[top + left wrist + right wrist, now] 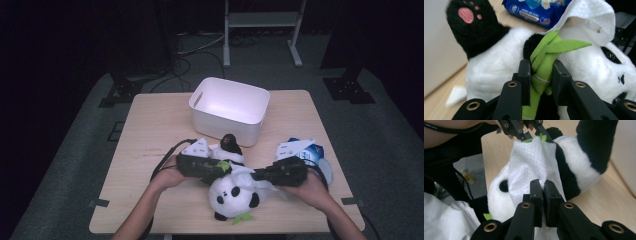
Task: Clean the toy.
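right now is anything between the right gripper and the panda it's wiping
Yes: the white wipe. The right gripper is shut on it, and it drapes over the panda. The left gripper grips the green leaf directly.

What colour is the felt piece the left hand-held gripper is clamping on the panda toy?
Bright green felt piece, clearest in the left gripper view.

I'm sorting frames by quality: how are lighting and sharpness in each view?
High view: dim, dark surroundings, white bin brightest. Left gripper view: green felt leaf sharp, blue packet slightly soft. Right gripper view: white wipe evenly lit, floor behind blurred.
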A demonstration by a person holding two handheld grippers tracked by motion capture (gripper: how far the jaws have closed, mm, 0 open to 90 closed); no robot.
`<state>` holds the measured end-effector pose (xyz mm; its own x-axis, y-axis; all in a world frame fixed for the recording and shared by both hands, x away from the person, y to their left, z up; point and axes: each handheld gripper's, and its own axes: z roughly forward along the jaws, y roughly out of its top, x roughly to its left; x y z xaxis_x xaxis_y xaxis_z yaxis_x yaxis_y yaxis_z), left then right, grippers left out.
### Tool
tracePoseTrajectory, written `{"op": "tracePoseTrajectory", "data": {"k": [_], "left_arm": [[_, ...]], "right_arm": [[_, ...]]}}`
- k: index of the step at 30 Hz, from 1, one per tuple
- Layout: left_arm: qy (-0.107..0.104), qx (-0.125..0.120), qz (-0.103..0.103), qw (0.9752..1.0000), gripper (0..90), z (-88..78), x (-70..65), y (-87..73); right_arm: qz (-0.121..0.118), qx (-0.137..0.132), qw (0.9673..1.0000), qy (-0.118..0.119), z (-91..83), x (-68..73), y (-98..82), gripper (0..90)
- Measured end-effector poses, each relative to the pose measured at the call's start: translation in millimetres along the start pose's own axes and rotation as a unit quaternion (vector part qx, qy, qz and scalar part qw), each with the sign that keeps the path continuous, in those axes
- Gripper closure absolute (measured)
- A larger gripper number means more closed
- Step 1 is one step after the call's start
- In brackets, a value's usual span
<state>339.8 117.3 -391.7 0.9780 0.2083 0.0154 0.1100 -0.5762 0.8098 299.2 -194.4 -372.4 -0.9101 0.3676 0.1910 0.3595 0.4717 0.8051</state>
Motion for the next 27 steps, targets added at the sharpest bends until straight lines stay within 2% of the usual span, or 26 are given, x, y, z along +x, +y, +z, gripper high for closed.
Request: {"op": "tracePoseTrajectory", "data": {"k": [5,8,14,16,19,23,27], "left_arm": [[0.014,0.003,-0.004,0.9999,71.8,-21.7,-2.8,-22.8],[0.024,0.001,-0.012,0.9996,71.9,-28.8,-4.1,-35.9],[0.041,0.007,-0.009,0.9991,72.2,-38.2,-4.9,-52.6],[0.048,0.011,-0.007,0.9987,72.3,-39.0,-3.3,-56.9],[0.054,0.008,-0.017,0.9984,72.5,-40.2,1.0,-62.5],[0.059,0.010,-0.012,0.9981,72.6,-39.1,5.1,-66.6],[0.070,0.013,-0.003,0.9975,72.6,-35.7,9.5,-66.5]], "right_arm": [[-0.021,0.010,0.9994,0.024,28.0,9.0,22.2,86.2],[-0.037,0.019,0.9986,0.031,41.1,17.0,35.5,86.1],[-0.058,0.031,0.9969,0.043,56.2,29.1,55.3,86.2],[-0.065,0.035,0.9962,0.045,58.9,31.1,58.7,86.2],[-0.068,0.042,0.9958,0.045,62.1,32.4,60.5,86.2],[-0.058,0.049,0.9957,0.053,69.7,33.7,56.4,86.3],[-0.064,0.052,0.9950,0.057,77.1,39.4,55.8,86.5]]}}
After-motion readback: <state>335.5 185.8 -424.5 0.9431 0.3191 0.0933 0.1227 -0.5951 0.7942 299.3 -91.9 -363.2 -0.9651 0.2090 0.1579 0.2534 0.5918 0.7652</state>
